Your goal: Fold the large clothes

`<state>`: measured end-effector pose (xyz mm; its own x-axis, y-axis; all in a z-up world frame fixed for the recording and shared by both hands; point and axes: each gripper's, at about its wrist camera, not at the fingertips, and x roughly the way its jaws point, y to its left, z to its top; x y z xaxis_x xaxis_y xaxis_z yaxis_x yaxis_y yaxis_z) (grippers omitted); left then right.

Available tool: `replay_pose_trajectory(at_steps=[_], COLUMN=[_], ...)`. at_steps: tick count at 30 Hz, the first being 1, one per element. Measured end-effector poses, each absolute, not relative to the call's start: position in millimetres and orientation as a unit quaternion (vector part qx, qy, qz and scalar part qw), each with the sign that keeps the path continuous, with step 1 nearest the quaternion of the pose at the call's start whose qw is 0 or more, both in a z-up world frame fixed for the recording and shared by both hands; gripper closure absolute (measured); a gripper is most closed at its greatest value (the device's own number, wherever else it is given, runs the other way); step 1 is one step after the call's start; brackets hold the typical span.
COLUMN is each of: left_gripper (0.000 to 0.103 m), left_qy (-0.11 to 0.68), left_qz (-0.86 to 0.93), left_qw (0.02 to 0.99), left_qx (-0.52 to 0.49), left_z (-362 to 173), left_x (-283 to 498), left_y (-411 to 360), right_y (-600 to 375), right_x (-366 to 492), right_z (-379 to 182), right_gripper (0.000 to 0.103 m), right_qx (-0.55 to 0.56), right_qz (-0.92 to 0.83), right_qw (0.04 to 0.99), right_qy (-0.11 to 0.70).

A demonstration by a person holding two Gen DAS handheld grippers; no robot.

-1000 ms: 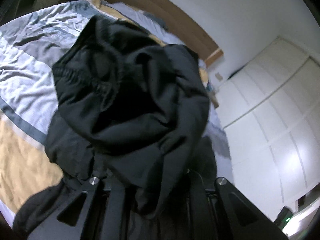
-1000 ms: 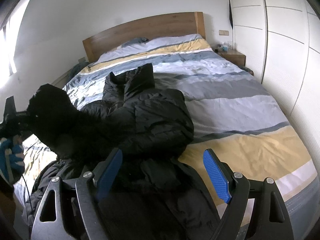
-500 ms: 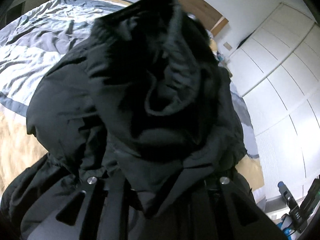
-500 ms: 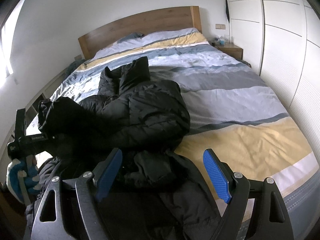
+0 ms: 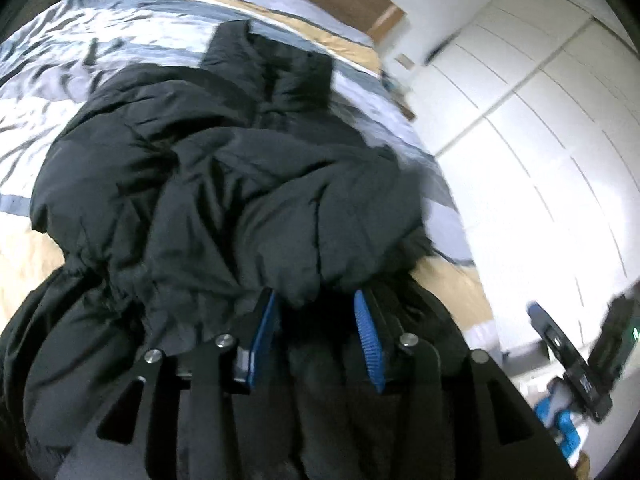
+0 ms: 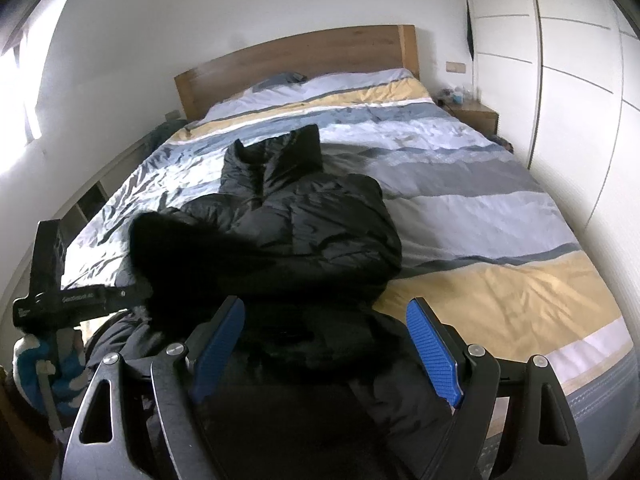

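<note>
L gripper (image 5: 316, 320): jaws opening, blue pads (image 5: 370, 340) apart w/ a puffy fold of the jacket (image 5: 224, 184) hanging between them; pads don't look pressed on it, so not clamped. View blurry. In the R wrist view the L gripper (image 6: 136, 292) sits at the bed's left edge, tips buried behind a dark hump of jacket. A hand (image 6: 36, 364) in a blue/white glove holds it from below.

Jacket: black, padded, big. Lies on the bed (image 6: 500, 220), left of center, near the foot edge. Collar (image 6: 276, 156) points toward the headboard (image 6: 304, 56). Left part bunched over the body into a mound; lower part spills toward the foot edge and under both grippers.

R gripper (image 6: 324, 340): jaws wide apart, blue pads (image 6: 434, 352) clear on both sides. It hovers over the foot-edge part of the jacket; fabric shows in the gap below but neither pad touches it. In the L wrist view the R gripper (image 5: 576, 356) is at far right, off the bed's right edge, blurry; can't tell jaws from there.

Bed: striped cover, grey/white/yellow; right half bare. Nightstand (image 6: 476, 114) at the head-right corner w/ small items, too small to ID. White wardrobe (image 6: 580, 80) along the right side.
</note>
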<state>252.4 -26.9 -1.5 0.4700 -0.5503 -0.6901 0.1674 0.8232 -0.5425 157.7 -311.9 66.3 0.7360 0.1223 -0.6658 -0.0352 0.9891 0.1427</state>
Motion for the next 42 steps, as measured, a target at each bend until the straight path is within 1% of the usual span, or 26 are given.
replay_pose_trajectory(at_steps=[6,14,20,24,27,33,35,37,39,42], left_gripper=[0.064,0.064,0.064,0.064,0.064,0.064,0.064,0.064,0.064,0.064], left_qy=[0.447,0.441,0.433,0.433,0.439,0.475,0.48,0.478,0.478,0.474], left_qz=[-0.218,-0.123,-0.077,-0.062,-0.057,-0.059,-0.056,-0.059,-0.063,-0.065], left_qw=[0.847,0.875,0.884,0.885,0.883,0.868,0.867,0.868,0.868,0.873], left_qx=[-0.187,-0.157,-0.159,-0.158,-0.157,-0.132,-0.119,-0.118,-0.114,-0.097], left_z=[24.7,27.6,15.9,1.4,-20.2,-76.4,-86.4,-87.8,-83.3,-71.4], left_x=[231.2,251.6,293.2,324.1,349.3,365.7,363.4,359.0,354.5,346.6], left_y=[-15.2,56.0,97.2,105.5,103.5,91.1,87.7,87.0,86.5,84.2], right_y=[-290.0,-232.1,-166.2,-125.9,-110.4,-119.6,-131.2,-150.9,-165.5,-170.3], right_x=[155.1,187.6,239.2,273.0,291.1,310.7,313.9,317.5,315.6,309.4], right_z=[78.6,75.2,57.5,32.7,8.1,-34.7,-45.4,-54.6,-57.5,-52.3], right_gripper=[0.018,0.018,0.018,0.018,0.018,0.018,0.018,0.014,0.014,0.014], right_qx=[0.042,0.012,-0.013,-0.024,-0.03,-0.053,-0.057,-0.034,-0.017,-0.028], right_qz=[0.06,0.106,0.154,0.173,0.176,0.16,0.148,0.141,0.14,0.136], right_qw=[0.931,0.925,0.914,0.905,0.898,0.889,0.887,0.882,0.88,0.882], right_qy=[0.357,0.365,0.376,0.387,0.402,0.426,0.434,0.448,0.454,0.45])
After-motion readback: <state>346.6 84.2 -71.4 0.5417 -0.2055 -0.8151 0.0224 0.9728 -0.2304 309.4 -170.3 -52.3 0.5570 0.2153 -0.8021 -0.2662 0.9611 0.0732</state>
